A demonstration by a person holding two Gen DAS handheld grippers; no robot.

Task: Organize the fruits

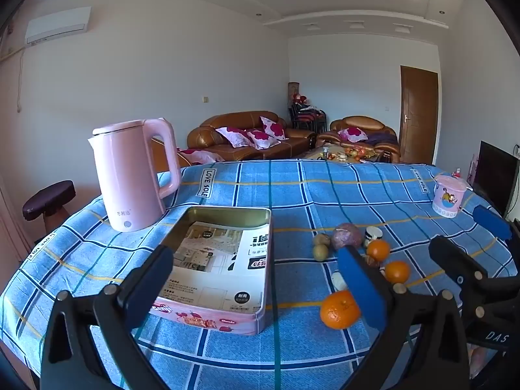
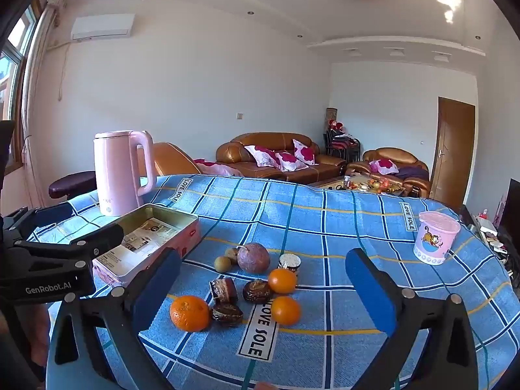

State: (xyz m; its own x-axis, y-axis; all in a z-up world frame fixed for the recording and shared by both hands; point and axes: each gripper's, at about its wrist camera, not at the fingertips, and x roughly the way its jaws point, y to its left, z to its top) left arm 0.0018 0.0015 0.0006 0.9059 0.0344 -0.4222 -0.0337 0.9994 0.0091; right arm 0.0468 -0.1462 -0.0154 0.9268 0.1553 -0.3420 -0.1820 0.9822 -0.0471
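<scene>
A cluster of fruit lies on the blue checked tablecloth (image 2: 325, 227): three oranges, the nearest (image 2: 189, 313) (image 1: 340, 309), a purple round fruit (image 2: 253, 257) (image 1: 347, 235), two small green-brown fruits (image 2: 222, 264) (image 1: 320, 252), and several dark wrapped cakes (image 2: 227, 314). An open pink tin (image 1: 214, 260) (image 2: 152, 237) with paper inside sits left of the fruit. My left gripper (image 1: 256, 279) is open and empty above the tin's near end. My right gripper (image 2: 263, 289) is open and empty, hovering before the fruit cluster.
A pink kettle (image 1: 133, 175) (image 2: 122, 172) stands at the table's back left. A pink lidded cup (image 2: 435, 240) (image 1: 448, 196) stands at the right. A small printed cup (image 2: 289, 262) sits behind the oranges. Sofas and a door lie beyond the table.
</scene>
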